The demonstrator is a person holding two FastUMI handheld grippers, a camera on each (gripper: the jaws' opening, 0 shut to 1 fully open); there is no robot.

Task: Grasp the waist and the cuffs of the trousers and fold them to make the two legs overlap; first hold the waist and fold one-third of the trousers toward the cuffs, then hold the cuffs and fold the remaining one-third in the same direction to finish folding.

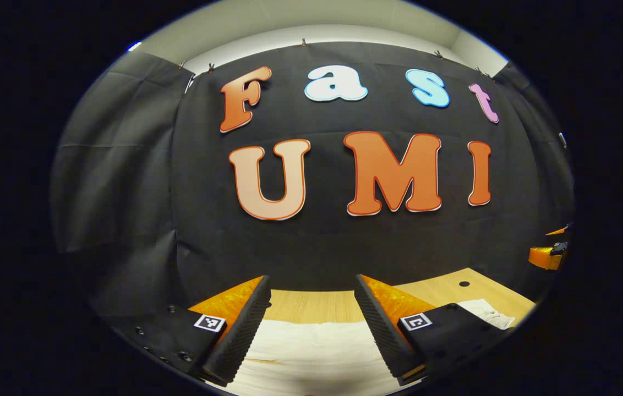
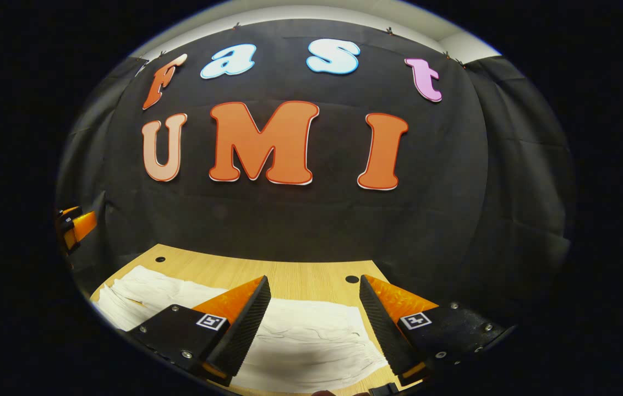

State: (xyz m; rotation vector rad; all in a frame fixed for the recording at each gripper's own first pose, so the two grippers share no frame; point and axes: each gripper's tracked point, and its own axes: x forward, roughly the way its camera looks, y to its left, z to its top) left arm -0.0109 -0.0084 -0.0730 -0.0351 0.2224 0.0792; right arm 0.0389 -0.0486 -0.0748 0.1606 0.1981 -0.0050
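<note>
White trousers [image 2: 306, 344] lie spread on a light wooden table [image 2: 295, 278]. In the right gripper view my right gripper [image 2: 311, 324] hangs open above the wrinkled cloth, with one end of the trousers between and below its fingers. In the left gripper view my left gripper [image 1: 311, 324] is also open over white trousers [image 1: 317, 352], and more of the cloth shows at the right behind one finger. Nothing is held by either gripper. The other gripper [image 2: 75, 225] shows far off at the left edge of the right gripper view.
The black cloth wall stands close behind the table's far edge. Small dark holes [image 2: 351, 279] mark the tabletop near that edge. Bare wood lies beyond the trousers. An orange and black gripper part [image 1: 549, 254] shows at the right edge of the left gripper view.
</note>
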